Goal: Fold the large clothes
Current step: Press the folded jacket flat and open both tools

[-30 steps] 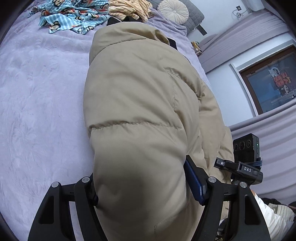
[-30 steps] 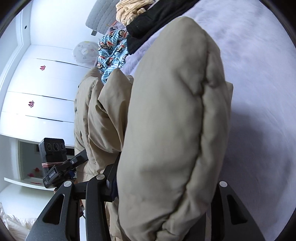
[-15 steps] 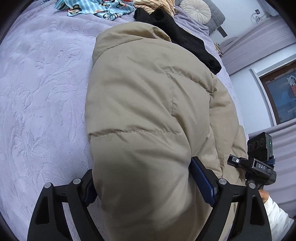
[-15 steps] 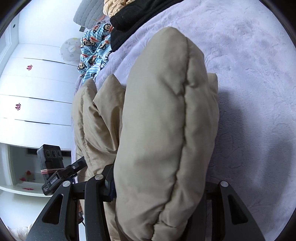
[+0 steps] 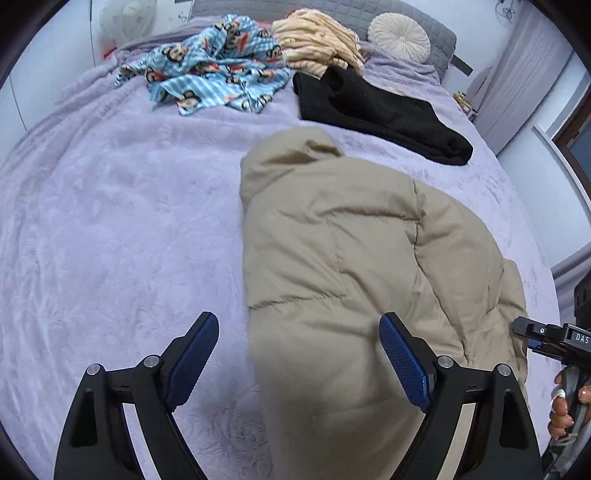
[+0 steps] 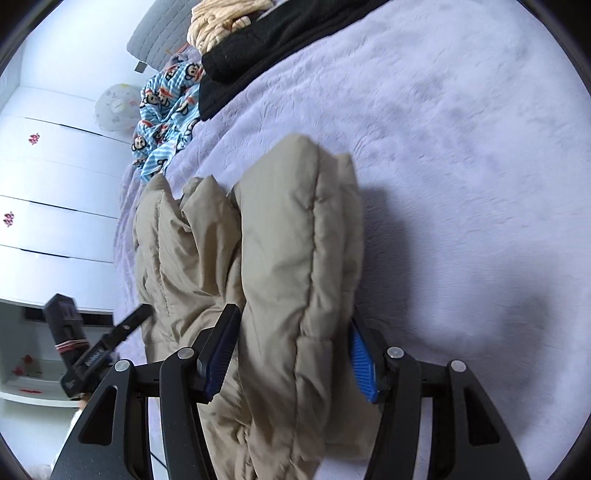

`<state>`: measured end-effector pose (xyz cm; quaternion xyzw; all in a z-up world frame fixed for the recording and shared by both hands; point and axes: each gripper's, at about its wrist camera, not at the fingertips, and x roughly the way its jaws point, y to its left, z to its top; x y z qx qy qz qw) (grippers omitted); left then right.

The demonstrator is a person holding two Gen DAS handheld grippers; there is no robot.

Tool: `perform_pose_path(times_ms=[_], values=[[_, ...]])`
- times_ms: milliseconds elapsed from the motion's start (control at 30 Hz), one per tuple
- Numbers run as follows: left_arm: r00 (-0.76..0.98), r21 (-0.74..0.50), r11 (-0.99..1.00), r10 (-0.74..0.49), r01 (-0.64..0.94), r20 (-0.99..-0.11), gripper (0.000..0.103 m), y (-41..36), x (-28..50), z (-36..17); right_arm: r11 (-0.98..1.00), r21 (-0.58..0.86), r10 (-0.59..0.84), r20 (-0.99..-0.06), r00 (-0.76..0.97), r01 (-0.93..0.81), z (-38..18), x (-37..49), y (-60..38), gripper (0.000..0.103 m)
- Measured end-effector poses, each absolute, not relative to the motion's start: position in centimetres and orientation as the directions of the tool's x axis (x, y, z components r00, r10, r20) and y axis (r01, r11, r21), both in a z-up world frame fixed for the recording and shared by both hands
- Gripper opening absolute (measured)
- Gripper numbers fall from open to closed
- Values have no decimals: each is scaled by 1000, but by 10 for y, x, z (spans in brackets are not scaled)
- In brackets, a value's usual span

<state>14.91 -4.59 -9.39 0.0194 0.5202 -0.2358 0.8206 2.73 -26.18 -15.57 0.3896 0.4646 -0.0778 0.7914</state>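
Note:
A beige puffer jacket [image 5: 354, 266] lies bunched on the lilac bedspread [image 5: 110, 229]. My left gripper [image 5: 299, 358] is open above the jacket's near end; its right finger rests over the fabric and its left finger is clear of it over the bedspread. In the right wrist view the jacket [image 6: 295, 258] stands up in thick folds. My right gripper [image 6: 291, 354] has its blue pads against both sides of a thick fold of the jacket.
At the bed's far end lie a black garment [image 5: 376, 110], a blue monkey-print garment [image 5: 218, 74], a cream knit [image 5: 317, 48] and a round cushion [image 5: 399, 35]. White drawers [image 6: 48, 192] stand to the left. The other gripper's body [image 5: 554, 339] is at the right edge.
My left gripper has opened and let go of the jacket, which has dropped flat onto the bed. My right gripper has lowered the fold it holds toward the bedspread.

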Motion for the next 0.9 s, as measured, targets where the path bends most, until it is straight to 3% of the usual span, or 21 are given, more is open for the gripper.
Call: perform_pose_path(times_ms=[267, 333, 467, 633, 900], values=[[413, -106, 869, -333, 483, -848, 90, -40, 105, -76, 726, 485, 117, -786, 608, 487, -109, -14, -246, 58], [383, -104, 856, -331, 506, -862, 90, -43, 87, -84, 758, 458, 95, -782, 616, 465, -100, -27, -230, 44], [347, -83, 846, -303, 527, -888, 90, -49, 64, -109, 818, 411, 98, -790, 606, 403, -95, -34, -192, 31], [314, -102, 856, -294, 507, -903, 90, -46, 62, -127, 859, 320, 97, -869, 486, 400, -135, -28, -161, 29], [299, -69, 851, -257, 520, -919, 90, -49, 48, -119, 758, 396, 161, -884, 439, 518, -192, -42, -168, 28]])
